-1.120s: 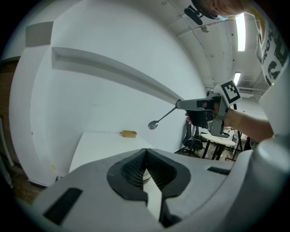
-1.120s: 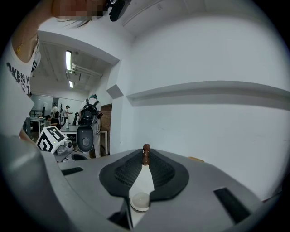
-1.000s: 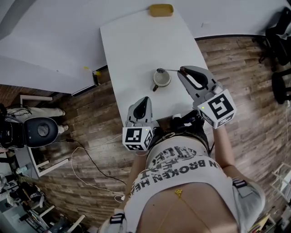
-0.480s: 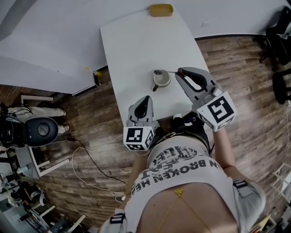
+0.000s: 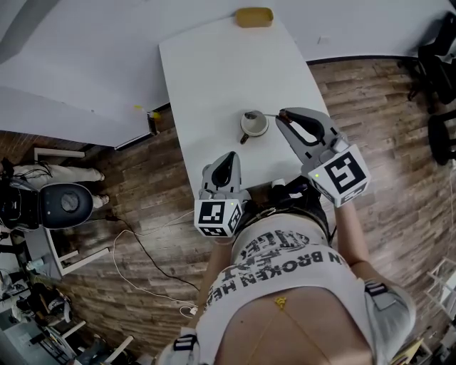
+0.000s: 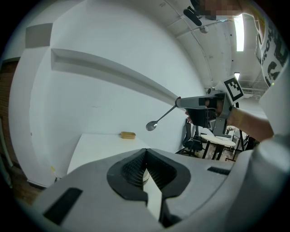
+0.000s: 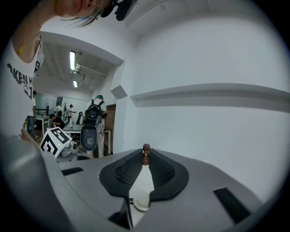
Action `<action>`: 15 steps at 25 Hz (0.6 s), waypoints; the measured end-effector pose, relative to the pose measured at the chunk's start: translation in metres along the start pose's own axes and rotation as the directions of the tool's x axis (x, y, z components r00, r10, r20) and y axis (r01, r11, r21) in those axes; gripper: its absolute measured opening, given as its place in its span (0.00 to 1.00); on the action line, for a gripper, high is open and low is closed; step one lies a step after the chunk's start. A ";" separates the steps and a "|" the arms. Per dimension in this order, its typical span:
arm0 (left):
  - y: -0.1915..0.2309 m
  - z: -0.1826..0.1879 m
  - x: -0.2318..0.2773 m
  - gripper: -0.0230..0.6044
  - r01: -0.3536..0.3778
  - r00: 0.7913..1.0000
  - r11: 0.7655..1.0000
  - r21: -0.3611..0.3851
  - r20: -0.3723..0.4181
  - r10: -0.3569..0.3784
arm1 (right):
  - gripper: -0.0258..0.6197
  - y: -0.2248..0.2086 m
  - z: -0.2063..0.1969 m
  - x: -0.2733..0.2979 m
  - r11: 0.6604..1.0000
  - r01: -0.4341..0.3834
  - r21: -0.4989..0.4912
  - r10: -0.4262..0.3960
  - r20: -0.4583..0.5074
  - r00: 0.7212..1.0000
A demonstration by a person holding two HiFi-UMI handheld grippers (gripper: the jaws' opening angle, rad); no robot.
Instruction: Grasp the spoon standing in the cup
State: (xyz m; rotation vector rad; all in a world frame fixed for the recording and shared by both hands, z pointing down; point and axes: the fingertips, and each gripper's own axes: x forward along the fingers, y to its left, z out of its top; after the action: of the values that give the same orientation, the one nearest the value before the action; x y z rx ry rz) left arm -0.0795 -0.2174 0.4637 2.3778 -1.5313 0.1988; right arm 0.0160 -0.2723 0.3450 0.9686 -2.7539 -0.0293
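Tan oblong tray [image 5: 254, 16] lies at the white table's [image 5: 214, 71] far end, clear of the white cup [image 5: 254, 127]. Right tool [image 5: 280, 114] grips the slim metal spoon [image 5: 251, 114] (left tool [image 5: 229, 157] closed, empty), as a second ago.

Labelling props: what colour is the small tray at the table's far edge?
Mustard yellow; the tray shows best in the head view.

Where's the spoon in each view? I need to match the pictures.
Head view: spoon centre, bowl by the cup, handle running right.
Left gripper view: spoon right of centre, mid-air.
Right gripper view: spoon a dark stub at the jaw tips.
Shared landmark: the right gripper, shut on its handle, shows in all three.
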 end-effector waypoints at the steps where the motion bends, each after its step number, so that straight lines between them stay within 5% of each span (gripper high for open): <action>1: 0.000 0.000 0.000 0.02 -0.001 1.000 1.000 -0.001 -0.001 0.001 | 0.10 0.000 -0.001 0.000 1.000 0.000 0.000 0.000 -0.002 1.000; 15: 0.000 -0.003 -0.003 0.02 -0.012 1.000 1.000 -0.009 -0.009 0.012 | 0.10 -0.001 -0.006 0.001 1.000 -0.005 -0.006 0.005 -0.023 1.000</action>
State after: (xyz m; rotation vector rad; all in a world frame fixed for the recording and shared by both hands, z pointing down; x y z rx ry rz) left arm -0.0809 -0.2142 0.4658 2.3582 -1.5389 0.2042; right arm 0.0169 -0.2732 0.3505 0.9541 -2.7336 -0.0255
